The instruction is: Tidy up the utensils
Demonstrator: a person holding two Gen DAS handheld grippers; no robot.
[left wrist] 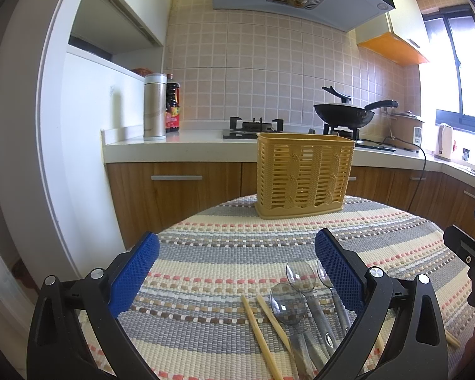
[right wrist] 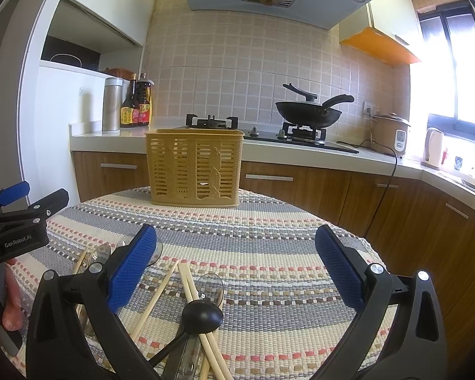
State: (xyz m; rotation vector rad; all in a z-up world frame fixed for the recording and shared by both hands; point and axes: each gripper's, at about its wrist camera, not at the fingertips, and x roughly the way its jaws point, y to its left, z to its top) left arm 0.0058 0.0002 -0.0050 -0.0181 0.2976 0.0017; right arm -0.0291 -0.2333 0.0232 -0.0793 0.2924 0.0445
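- On the striped woven mat [left wrist: 224, 247] covering the surface, a yellow slatted basket [left wrist: 304, 175] stands upright at the far edge, well apart from the utensils
- Near the front of the mat lie clear-bowled spoons [left wrist: 296, 277] with metal handles, side by side with wooden chopsticks [left wrist: 259, 335]
- From the right wrist view, a black ladle [right wrist: 202, 315] rests bowl-down across more chopsticks [right wrist: 190, 288], touching them
- Left hand-held gripper [left wrist: 237, 272] hovers over the mat with its blue pads spread wide, pinching nothing; the spoons lie just beside its right finger
- Right hand-held gripper [right wrist: 236, 266] is likewise spread wide and empty, above the ladle and chopsticks
- Behind the surface, a black wok [left wrist: 345, 115] sits on the stove [left wrist: 256, 126], and a steel flask [left wrist: 154, 106] stands beside sauce bottles [right wrist: 136, 101]
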